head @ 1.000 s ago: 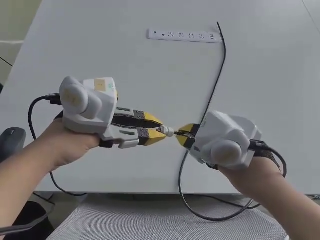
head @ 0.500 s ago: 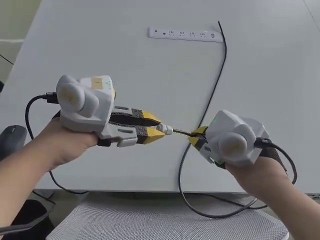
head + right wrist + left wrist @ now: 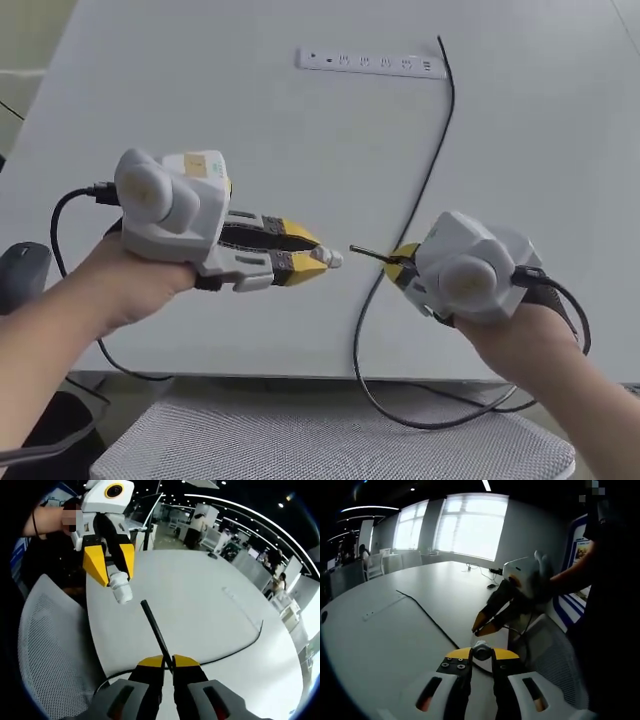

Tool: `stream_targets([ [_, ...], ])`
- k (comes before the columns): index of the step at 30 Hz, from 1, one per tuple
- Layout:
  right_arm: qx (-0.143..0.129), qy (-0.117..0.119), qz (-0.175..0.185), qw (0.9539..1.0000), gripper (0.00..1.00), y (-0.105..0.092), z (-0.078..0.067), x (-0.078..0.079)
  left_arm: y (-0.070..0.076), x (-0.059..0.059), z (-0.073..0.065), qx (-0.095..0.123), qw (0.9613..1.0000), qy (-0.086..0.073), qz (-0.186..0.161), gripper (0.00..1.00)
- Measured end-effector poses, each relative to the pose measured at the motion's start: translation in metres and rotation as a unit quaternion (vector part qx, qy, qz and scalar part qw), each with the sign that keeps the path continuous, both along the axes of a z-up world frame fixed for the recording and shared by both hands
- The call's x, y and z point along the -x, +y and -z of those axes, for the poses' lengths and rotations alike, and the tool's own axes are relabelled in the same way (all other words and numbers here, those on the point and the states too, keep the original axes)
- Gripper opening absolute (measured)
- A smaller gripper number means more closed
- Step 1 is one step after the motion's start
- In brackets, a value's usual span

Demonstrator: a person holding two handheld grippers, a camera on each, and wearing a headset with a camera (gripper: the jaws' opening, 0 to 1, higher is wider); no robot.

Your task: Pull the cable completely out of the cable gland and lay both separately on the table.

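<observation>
Over the table (image 3: 200, 80) near its front edge, gripping the white cable gland (image 3: 332, 260) in the left gripper (image 3: 320, 258); just right, apart from it, pinching the black cable (image 3: 154, 630) in the right gripper (image 3: 400, 265), jaws tight.

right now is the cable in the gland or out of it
Out. The cable pokes from the shut right gripper, its end a clear gap away from the cable gland held in the left gripper.
</observation>
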State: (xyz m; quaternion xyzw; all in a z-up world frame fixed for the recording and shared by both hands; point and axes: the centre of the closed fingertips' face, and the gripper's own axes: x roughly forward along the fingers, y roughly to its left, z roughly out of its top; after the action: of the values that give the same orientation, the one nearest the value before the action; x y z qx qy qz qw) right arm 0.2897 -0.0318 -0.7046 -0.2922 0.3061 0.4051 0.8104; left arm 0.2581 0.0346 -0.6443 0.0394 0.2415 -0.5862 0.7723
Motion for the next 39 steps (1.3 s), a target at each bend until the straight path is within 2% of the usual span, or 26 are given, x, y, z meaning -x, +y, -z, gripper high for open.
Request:
stream_targets([
  [2,0.006,-0.009,-0.004,0.9999,0.0,0.0,-0.002,-0.004,0.001,0.0,0.002,0.001,1.0,0.0,-0.001,0.15],
  [8,0.007,-0.013,-0.004,0.9999,0.0,0.007,-0.008,-0.015,0.008,0.001,0.013,0.004,0.9999,0.005,-0.013,0.15],
  [12,0.002,-0.019,-0.003,0.9998,0.0,0.017,-0.017,-0.029,0.013,0.004,0.022,0.004,0.9997,0.009,-0.021,0.15],
  [21,-0.007,-0.033,-0.014,0.9994,0.0,0.044,-0.029,-0.054,0.029,0.008,0.034,0.007,0.999,0.017,-0.04,0.15],
  [26,-0.001,-0.044,-0.033,0.9985,0.0,0.062,-0.03,-0.067,0.039,0.009,0.043,0.012,0.9983,0.022,-0.053,0.15],
  [31,0.001,-0.04,-0.045,0.9982,0.0,0.08,-0.027,-0.075,0.049,0.012,0.054,0.015,0.9974,0.027,-0.065,0.15],
  [36,0.01,-0.041,-0.064,0.9971,0.0,0.098,-0.019,-0.079,0.058,0.015,0.06,0.02,0.9966,0.025,-0.076,0.15],
  [39,0.006,-0.039,-0.073,0.9966,0.0,0.112,-0.014,-0.081,0.064,0.016,0.065,0.021,0.9961,0.026,-0.081,0.15],
])
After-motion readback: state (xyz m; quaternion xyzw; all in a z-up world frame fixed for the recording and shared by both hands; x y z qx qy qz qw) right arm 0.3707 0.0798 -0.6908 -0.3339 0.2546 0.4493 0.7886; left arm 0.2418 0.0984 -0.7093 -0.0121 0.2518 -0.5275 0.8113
